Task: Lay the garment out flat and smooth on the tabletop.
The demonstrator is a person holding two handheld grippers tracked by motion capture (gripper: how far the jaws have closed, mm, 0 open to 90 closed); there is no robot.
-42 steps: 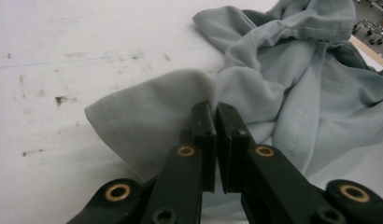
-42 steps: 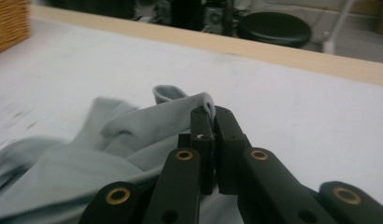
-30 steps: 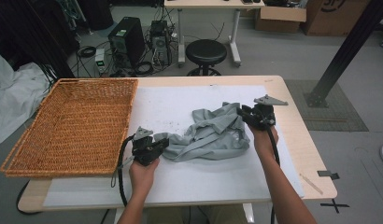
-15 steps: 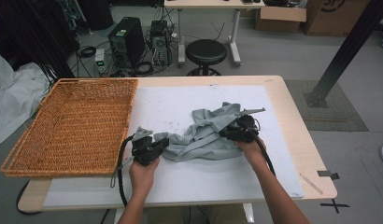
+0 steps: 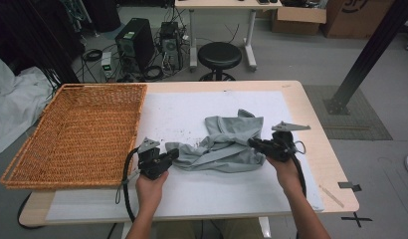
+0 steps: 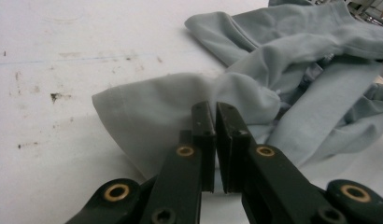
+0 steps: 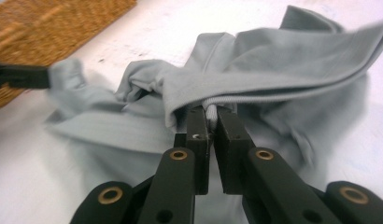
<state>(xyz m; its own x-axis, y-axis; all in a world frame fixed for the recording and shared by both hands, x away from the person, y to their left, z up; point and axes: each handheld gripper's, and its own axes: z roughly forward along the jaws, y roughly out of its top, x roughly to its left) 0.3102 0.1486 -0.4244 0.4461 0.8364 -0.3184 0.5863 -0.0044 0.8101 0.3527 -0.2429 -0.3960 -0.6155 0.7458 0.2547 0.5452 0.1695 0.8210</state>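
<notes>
The grey garment (image 5: 227, 147) lies crumpled mid-table, long axis left-right between the grippers; left gripper (image 5: 171, 156) clamps its left edge, right gripper (image 5: 253, 144) its right hem (jaws just closed).

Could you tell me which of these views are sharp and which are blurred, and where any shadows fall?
High view: evenly lit and fairly sharp, a little soft overall; the cloth throws almost no shadow. Left gripper view: the cloth's near edge and the table's specks are crisp, the fingers slightly soft, with a faint shadow under the hem. Right gripper view: the basket and the cloth's left part are smeared; the pinched seam is sharper.
</notes>
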